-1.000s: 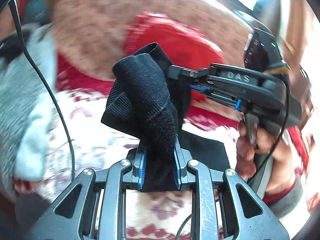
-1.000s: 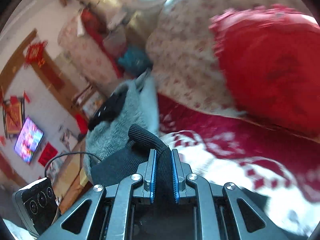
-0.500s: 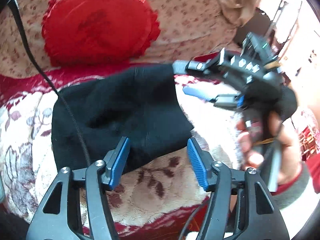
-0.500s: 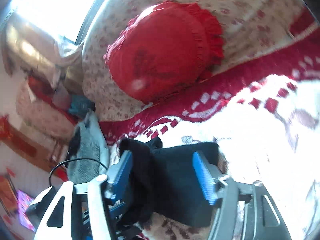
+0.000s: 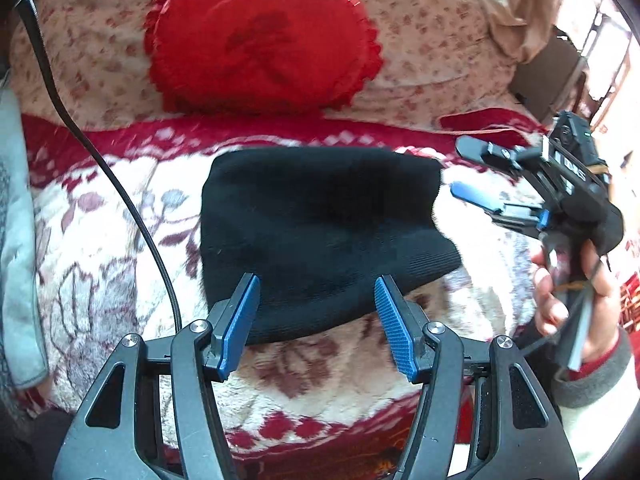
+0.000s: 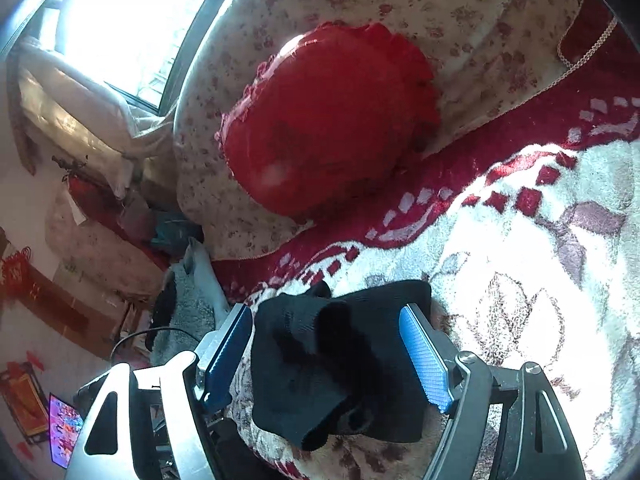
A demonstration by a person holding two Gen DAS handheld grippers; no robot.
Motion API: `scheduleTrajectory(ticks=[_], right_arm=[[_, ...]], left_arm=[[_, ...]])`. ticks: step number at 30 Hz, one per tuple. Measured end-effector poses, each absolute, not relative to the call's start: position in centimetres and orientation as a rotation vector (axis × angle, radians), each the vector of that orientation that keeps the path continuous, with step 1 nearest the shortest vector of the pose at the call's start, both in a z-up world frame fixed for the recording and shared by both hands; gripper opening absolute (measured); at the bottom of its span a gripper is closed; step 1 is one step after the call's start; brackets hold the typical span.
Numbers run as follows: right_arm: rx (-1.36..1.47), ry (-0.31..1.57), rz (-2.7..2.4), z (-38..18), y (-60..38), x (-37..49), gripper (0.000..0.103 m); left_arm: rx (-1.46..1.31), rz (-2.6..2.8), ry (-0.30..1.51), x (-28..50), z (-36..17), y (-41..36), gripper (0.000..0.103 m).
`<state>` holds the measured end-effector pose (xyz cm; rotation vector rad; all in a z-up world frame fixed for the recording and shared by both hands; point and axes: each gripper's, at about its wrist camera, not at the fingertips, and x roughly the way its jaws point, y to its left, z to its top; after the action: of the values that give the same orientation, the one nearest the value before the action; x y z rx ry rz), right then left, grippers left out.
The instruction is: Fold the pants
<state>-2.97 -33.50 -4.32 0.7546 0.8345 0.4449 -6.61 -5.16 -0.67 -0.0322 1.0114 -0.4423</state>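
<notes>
The black pants (image 5: 320, 232) lie in a compact folded bundle on the fleecy patterned blanket (image 5: 100, 264), just ahead of the left hand-held gripper (image 5: 316, 320), whose blue pads stand apart over the bundle's near edge without pressing on it. The bundle's long side runs crosswise to that gripper, from its left out toward the right hand-held gripper (image 5: 476, 176), which hangs just off the far right end of the cloth, jaws spread wide and nothing caught in them. From the right hand-held gripper's (image 6: 328, 356) own view the pants (image 6: 340, 364) sit directly between and below its splayed pads, one rumpled end bulging up toward it, with no pad touching the fabric. So both hands are close, each at one side of the bundle; I'd judge the left squarer to the long edge, the right better placed for the loose end. The red cushion (image 5: 260, 40) rests well beyond, against the sofa back.
</notes>
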Motion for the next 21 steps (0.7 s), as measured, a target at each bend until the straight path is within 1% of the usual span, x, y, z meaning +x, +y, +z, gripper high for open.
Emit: scheduleTrajectory(ticks=[4, 5, 6, 7, 9, 12, 14, 16, 18, 19, 21], right_arm=[[0.691, 0.938, 0.47, -6.5, -30.8, -2.3, 0.074], [0.657, 0.965, 0.478, -7.0, -29.8, -2.1, 0.071], [0.605, 0.977, 0.483, -7.2, -28.6, -1.9, 0.045], [0.572, 0.973, 0.491, -7.1, -28.0, -1.9, 0.014], [0.471, 0.939, 0.48, -5.9, -26.7, -1.7, 0.011], [0.421, 0.874, 0.468, -3.7, -26.9, -1.6, 0.01], [0.401, 0.87, 0.44, -3.0, -27.9, -1.8, 0.01], [0.404, 0.893, 0.414, -3.2, -28.8, -1.8, 0.01], [0.399, 0.945, 0.392, -4.8, -29.3, -1.3, 0.01], [0.393, 0.976, 0.369, -6.0, -29.4, -1.0, 0.015], [0.376, 1.001, 0.343, -7.0, -29.6, -0.7, 0.018]], left_arm=[[-0.037, -0.423, 1.05, -6.2, -2.5, -5.5, 0.059], [-0.038, -0.42, 1.06, -6.1, -2.9, -5.6, 0.059], [-0.033, -0.41, 1.062, -5.9, -3.0, -5.8, 0.059], [-0.026, -0.404, 1.059, -5.8, -3.0, -6.0, 0.059], [-0.035, -0.411, 1.048, -5.4, -2.4, -6.3, 0.059], [-0.057, -0.428, 1.005, -4.9, -0.8, -6.8, 0.059], [-0.059, -0.428, 0.994, -4.7, -0.6, -7.0, 0.059], [-0.063, -0.424, 1.008, -4.6, -1.3, -7.0, 0.059], [-0.053, -0.411, 1.044, -4.2, -2.6, -7.2, 0.059], [-0.044, -0.41, 1.048, -4.2, -2.9, -7.3, 0.059], [-0.031, -0.413, 1.041, -4.3, -2.2, -7.2, 0.059]])
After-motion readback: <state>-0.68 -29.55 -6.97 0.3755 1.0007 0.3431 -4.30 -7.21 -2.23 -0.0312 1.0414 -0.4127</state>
